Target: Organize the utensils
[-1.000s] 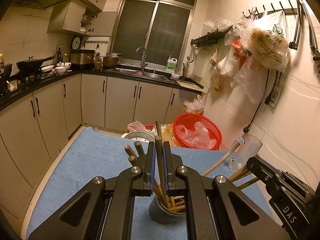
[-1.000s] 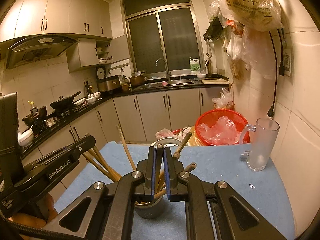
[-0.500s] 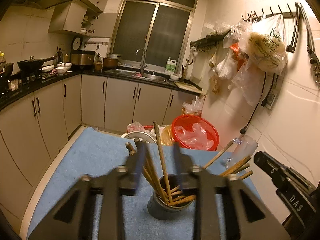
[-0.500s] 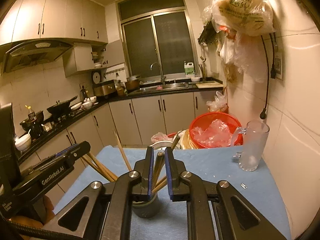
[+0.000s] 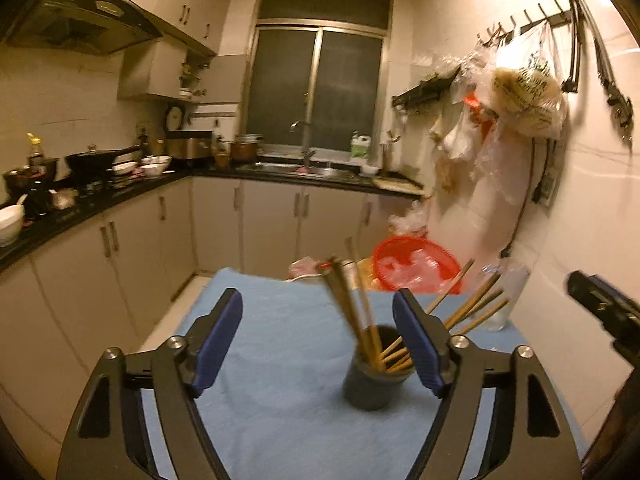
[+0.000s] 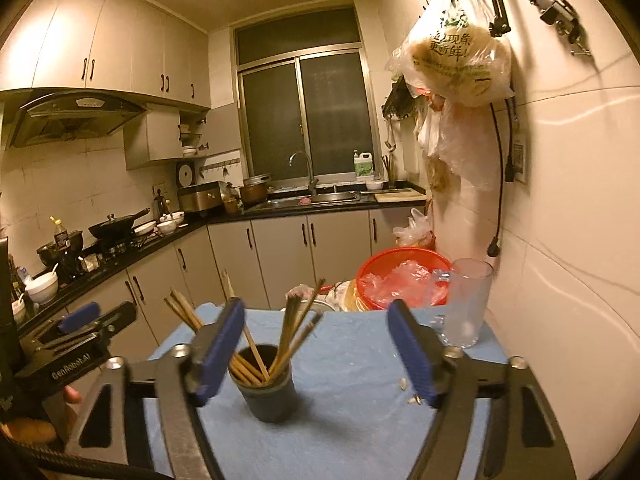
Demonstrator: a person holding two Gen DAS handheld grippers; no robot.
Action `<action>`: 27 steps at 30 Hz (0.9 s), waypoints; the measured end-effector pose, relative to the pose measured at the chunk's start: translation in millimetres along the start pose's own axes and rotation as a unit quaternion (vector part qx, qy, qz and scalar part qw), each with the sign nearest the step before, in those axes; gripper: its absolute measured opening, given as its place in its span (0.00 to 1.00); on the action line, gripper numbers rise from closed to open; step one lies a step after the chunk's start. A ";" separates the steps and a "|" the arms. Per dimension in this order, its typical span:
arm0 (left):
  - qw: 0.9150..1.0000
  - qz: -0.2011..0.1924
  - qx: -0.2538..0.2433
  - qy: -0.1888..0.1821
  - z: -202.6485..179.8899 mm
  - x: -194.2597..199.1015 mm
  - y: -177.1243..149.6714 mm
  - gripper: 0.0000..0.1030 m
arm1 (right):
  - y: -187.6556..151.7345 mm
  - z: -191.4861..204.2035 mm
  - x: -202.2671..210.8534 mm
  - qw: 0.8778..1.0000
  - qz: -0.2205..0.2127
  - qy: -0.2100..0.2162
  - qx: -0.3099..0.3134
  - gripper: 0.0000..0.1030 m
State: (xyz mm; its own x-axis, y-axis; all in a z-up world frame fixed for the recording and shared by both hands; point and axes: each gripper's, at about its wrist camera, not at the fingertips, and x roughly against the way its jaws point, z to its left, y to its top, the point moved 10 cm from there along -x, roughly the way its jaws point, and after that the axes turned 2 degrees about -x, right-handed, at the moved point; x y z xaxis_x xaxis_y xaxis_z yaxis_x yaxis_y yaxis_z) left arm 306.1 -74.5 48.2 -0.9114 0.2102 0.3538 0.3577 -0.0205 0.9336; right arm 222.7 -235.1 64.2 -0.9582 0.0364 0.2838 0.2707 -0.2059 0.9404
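Chopsticks (image 6: 280,336) stand splayed in dark cup (image 6: 266,384) on blue-clothed table (image 6: 360,360). Left tool (image 5: 318,340) and right tool (image 6: 316,350) both gape wide, empty. Risk: stray knock tips cup.

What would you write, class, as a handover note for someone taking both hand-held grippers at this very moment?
Left hand-held gripper: open, holding nothing, raised over the blue cloth.
Right hand-held gripper: open, holding nothing, above the same cloth.
Chopsticks: standing loosely fanned in the dark cup, which sits upright on the cloth; none visible lying outside it.
Glass mug: upright on the cloth near the wall, apart from the cup.
Done: chopsticks are in the cup.
Left: probably only checking for stray utensils; a few small bits lie on the cloth, too small to identify.
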 end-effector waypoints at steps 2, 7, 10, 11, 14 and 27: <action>1.000 0.003 0.001 0.007 8.4 9.9 -8.8 0.80 | -8.5 -3.0 11.1 1.000 -0.001 -0.003 0.002 0.87; 1.000 0.010 0.001 0.025 23.5 34.1 -33.3 0.88 | -32.9 -4.7 29.4 1.000 0.010 0.007 -0.009 1.00; 0.999 0.016 0.003 0.035 27.2 45.5 -46.2 0.93 | -50.3 -2.0 38.5 1.000 0.021 0.015 -0.016 1.00; 0.999 0.015 0.002 0.040 27.7 49.1 -49.4 0.94 | -56.1 0.2 42.0 0.999 0.022 0.017 -0.015 1.00; 0.999 0.009 -0.003 0.049 28.1 64.1 -57.7 0.95 | -68.5 4.8 49.1 1.000 0.022 0.018 -0.004 1.00; 0.997 -0.010 0.010 0.072 35.3 103.5 -75.9 1.00 | -111.0 15.3 79.4 1.000 0.006 0.015 0.021 1.00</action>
State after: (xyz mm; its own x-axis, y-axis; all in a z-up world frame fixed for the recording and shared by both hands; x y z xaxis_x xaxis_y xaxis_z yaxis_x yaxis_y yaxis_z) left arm 191.8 -16.7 11.9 -0.9374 0.0679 0.3417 0.3426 0.0018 0.9395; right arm 118.0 -194.4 -14.8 -0.9572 0.0048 0.2894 0.2847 -0.1641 0.9445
